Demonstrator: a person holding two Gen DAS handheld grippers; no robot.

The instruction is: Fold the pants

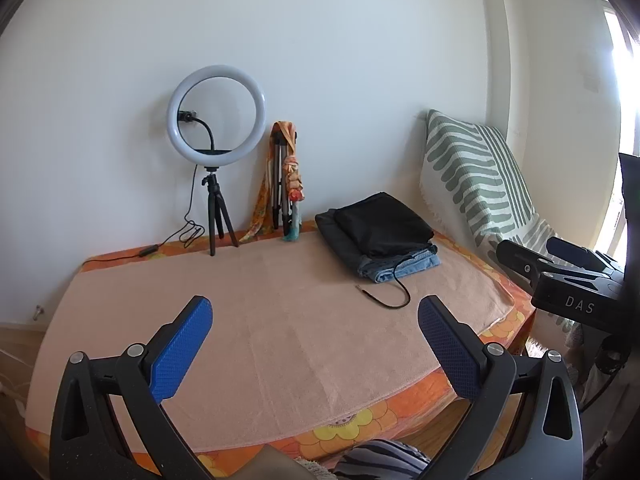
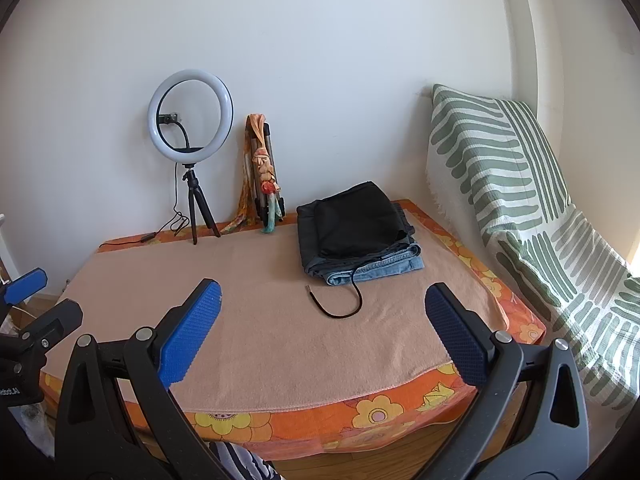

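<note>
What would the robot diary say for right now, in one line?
left tongs: open, empty | right tongs: open, empty | folded pants pile: far right of table | black cord: trailing on towel

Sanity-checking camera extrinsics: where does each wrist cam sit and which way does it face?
Left wrist: on the left gripper, open, facing the wall across the towel-covered table; the right gripper shows at the right edge.
Right wrist: on the right gripper, open, same heading; the left gripper shows at the left edge.
Shared: folded pants stack, ring light, striped blanket.

Bright daylight from right — fisheye-warped, dark corners.
</note>
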